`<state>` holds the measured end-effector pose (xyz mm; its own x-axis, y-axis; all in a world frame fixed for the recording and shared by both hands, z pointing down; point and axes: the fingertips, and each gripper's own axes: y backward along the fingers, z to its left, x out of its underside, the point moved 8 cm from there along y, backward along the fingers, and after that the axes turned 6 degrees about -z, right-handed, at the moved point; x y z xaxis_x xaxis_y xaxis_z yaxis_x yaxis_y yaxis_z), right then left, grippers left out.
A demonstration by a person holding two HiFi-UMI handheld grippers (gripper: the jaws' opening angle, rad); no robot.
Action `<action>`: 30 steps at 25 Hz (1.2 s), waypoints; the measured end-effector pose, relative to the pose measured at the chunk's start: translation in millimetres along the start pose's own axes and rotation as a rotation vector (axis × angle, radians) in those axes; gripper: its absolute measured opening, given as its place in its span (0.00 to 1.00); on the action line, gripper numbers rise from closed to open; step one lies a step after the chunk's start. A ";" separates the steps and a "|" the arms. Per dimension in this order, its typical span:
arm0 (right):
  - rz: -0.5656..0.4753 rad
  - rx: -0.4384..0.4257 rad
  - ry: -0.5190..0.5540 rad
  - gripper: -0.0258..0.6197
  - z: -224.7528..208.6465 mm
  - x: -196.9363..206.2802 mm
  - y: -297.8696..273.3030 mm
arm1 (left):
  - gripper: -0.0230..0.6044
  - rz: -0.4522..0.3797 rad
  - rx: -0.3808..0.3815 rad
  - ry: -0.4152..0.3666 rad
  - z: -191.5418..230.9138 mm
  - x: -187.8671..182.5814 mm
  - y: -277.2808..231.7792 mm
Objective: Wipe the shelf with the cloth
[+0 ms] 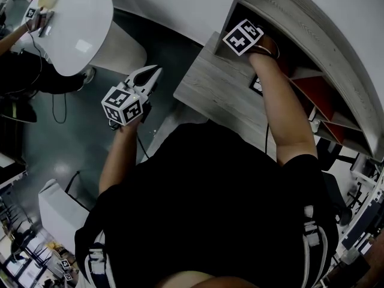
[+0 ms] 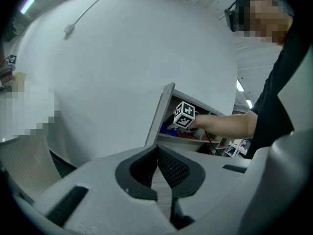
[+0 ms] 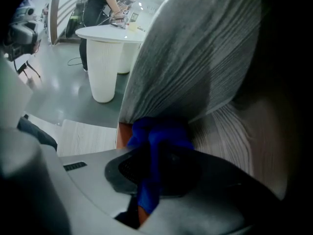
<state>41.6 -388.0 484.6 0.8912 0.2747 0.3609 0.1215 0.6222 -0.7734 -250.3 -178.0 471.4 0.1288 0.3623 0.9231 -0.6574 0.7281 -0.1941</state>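
The right tool point(image 3: 154, 166) is deep inside the shelf point(image 1: 300, 17), at its left-end compartment, with only its marker cube showing from the head view. In the right gripper view its jaws are pinching the blue cloth point(image 3: 159, 136), a bunched wad standing up between them with a tail hanging down through the grip. The cloth sits right up at the lower edge of a grey wood-grain board of the shelf, though whether it actually touches the board is hard to call. A strip of orange-red shows just left of it.

The shelf stands along the back edge of the desk point(image 1: 216, 95), and the person's right forearm stretches across the desk's top to reach it.

Over on the other side, the left tool point(image 2: 157, 152) hangs off the desk's left edge, above the dark floor point(image 1: 78, 137), well apart from the shelf. Its jaws are pressed together with nothing in them. A white round table point(image 1: 78, 23) stands further off.
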 end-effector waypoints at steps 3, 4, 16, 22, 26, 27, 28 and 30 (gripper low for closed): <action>-0.026 -0.004 -0.014 0.10 -0.6 2.4 1.0 | 0.06 0.006 0.009 -0.003 -4.2 -0.2 -3.9; -0.036 -0.002 -0.021 0.10 -0.9 3.2 1.0 | 0.06 0.007 0.011 -0.004 -5.1 -0.6 -4.9; -0.174 0.041 -0.091 0.11 -4.3 28.4 23.6 | 0.06 0.019 0.016 -0.029 -15.3 -5.1 -9.2; -0.249 0.038 -0.134 0.11 7.6 37.2 55.4 | 0.06 0.031 0.040 -0.036 -22.6 -2.4 -15.6; -0.306 0.053 -0.160 0.11 11.1 44.0 85.0 | 0.06 0.027 0.068 -0.049 -31.7 -6.4 -26.0; -0.318 0.058 -0.167 0.11 12.2 45.9 92.8 | 0.06 0.027 0.076 -0.051 -33.9 -6.5 -28.5; -0.329 0.064 -0.174 0.11 13.1 47.9 100.6 | 0.06 0.027 0.084 -0.053 -36.0 -6.3 -31.2; -0.350 0.075 -0.188 0.11 14.5 52.2 115.9 | 0.06 0.029 0.098 -0.057 -40.6 -5.7 -37.1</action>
<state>95.8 -290.9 421.4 0.7054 0.1616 0.6901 0.3650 0.7519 -0.5490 -196.5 -183.4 459.8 0.0687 0.3466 0.9355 -0.7303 0.6563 -0.1895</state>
